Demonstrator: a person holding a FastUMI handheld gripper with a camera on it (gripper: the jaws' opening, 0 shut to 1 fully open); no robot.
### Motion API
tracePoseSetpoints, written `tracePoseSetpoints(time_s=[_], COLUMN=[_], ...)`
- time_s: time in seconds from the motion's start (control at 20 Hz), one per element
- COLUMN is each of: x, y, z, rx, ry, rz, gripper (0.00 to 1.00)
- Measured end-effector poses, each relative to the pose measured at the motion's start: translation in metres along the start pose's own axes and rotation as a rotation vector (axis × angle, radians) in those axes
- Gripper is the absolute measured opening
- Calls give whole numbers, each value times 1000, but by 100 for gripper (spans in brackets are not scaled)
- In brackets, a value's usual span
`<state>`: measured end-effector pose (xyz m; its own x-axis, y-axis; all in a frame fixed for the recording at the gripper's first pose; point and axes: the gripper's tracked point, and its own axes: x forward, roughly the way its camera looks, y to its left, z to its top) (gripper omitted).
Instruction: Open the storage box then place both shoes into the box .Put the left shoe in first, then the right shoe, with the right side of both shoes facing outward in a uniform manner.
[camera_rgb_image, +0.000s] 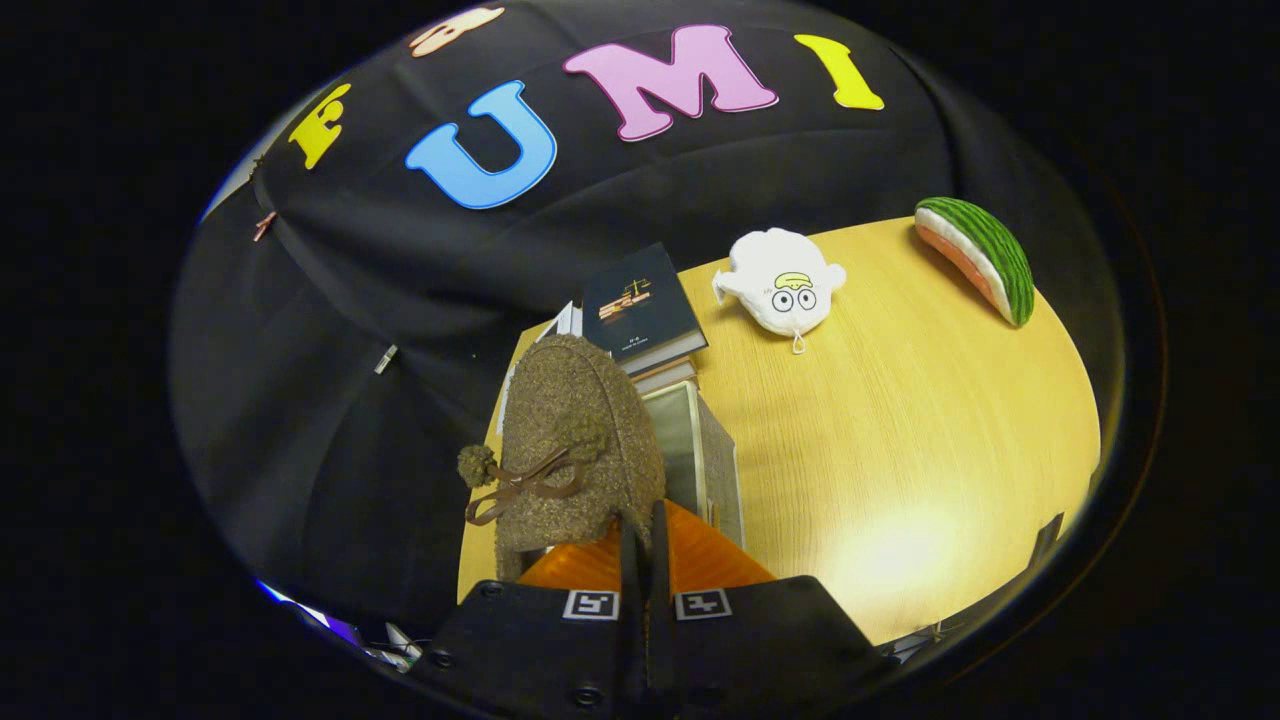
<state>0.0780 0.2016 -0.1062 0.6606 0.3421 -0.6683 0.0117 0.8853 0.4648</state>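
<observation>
The tool (645, 545) carries two square markers (screws along its body)

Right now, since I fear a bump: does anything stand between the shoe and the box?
Nothing visible does. The gripper is shut on the shoe, which hangs right beside the box. The books lie beyond the box, off that path. Whether the box is open, I cannot tell.

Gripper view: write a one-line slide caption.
Tongs shut on a brown shoe, held above the storage box beside stacked books; plush toy and watermelon slice lie beyond.
</observation>
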Motion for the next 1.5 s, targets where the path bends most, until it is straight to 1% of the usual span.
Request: tracePoseSetpoints(time_s=[0.15,0.45,0.55,0.6,0.65,0.8,0.85,0.95,1.0,1.1,1.2,1.25,1.3,1.4,1.5], x=[16,30,35,37,36,36,30,24,11,-8,-29,-41,-52,-78,-110], y=[1,-5,-8,-8,-5,-2,4,22,24,27,22,15,-2,-29,-61], z=[-10,-16,-16,-18,-17,-28,-30,-18,-9,9,31,41,50,65,81], rx=[21,2,9,8,7,-37,-60,-83,-102,-134,-166,-208,-251,-330,-362], ry=[11,-6,-8,-6,-10,16,8,-53,-83,-146,-221,-275,-318,-398,-478], rz=[-30,-115,-133,-141,-134,-145,-121,-64,-51,-32,-31,-46,-84,-132,-162], gripper=[6,7,9,12,13,29,46,82,99,99,99,99,98,98,99])
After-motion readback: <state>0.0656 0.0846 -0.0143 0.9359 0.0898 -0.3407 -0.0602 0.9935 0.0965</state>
